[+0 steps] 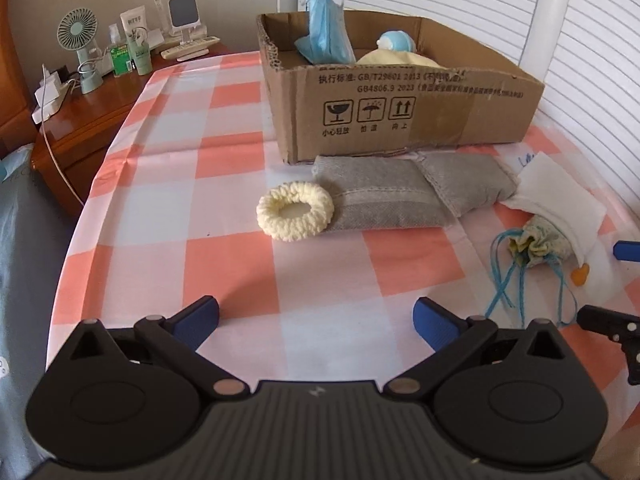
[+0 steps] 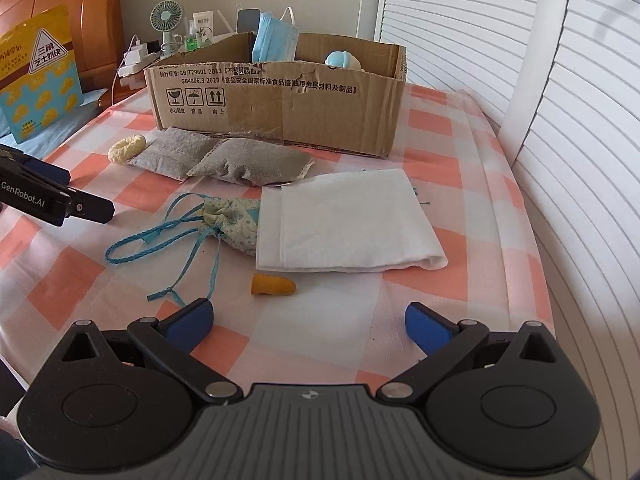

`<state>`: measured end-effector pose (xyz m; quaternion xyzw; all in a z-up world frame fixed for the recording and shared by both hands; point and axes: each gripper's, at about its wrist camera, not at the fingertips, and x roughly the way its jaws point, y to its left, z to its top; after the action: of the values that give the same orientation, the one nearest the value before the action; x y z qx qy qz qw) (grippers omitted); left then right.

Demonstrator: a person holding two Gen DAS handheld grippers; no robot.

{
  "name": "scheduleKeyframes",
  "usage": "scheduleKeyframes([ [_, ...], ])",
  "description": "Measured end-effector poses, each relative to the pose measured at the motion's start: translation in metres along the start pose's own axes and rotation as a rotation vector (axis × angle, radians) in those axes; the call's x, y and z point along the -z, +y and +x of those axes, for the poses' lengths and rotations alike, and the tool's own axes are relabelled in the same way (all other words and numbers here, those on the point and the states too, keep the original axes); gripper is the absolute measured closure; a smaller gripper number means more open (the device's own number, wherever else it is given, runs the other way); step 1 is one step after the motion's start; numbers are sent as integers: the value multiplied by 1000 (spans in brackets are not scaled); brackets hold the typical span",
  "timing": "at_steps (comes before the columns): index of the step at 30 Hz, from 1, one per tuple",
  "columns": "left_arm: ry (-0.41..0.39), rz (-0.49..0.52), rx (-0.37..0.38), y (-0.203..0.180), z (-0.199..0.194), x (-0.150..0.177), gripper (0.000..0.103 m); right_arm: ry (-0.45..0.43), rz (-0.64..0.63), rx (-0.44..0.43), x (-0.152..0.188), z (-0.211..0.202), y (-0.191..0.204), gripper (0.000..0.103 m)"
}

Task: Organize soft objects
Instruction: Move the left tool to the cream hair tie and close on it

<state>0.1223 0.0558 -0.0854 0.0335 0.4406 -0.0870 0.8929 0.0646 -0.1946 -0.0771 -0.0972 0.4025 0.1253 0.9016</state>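
A cardboard box [image 1: 400,120] [image 2: 280,108] stands at the back of the checked tablecloth, holding a blue face mask [image 1: 324,32] [image 2: 274,38] and a pale plush toy [image 1: 394,50]. In front of it lie a cream fluffy scrunchie [image 1: 295,211] [image 2: 127,149], two grey fabric pouches [image 1: 400,196] [image 2: 224,160], a folded white cloth [image 2: 348,220] [image 1: 560,196], a floral drawstring bag [image 2: 236,220] [image 1: 536,244] and an orange earplug [image 2: 273,285]. My left gripper [image 1: 316,320] is open and empty, short of the scrunchie. My right gripper [image 2: 308,318] is open and empty, just before the earplug.
A wooden bedside cabinet [image 1: 92,120] at the left holds a small fan [image 1: 80,48], bottles and a charger. White slatted doors [image 2: 560,120] and a white rail [image 2: 536,60] run along the right. A yellow packet [image 2: 40,72] stands at the far left.
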Motion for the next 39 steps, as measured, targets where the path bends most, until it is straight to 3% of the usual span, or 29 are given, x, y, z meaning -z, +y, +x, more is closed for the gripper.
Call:
scheduleKeyframes([
  [19,-108,-12,28,15,9,-19,1,-20,5,5,0,1,3,0],
  [25,-133,-47,-16,29,11,-36,3,-31,4,3,0,2,5,0],
  [39,-82,-26,-72,40,24,-34,4,-38,1,-1,0,2,5,0],
])
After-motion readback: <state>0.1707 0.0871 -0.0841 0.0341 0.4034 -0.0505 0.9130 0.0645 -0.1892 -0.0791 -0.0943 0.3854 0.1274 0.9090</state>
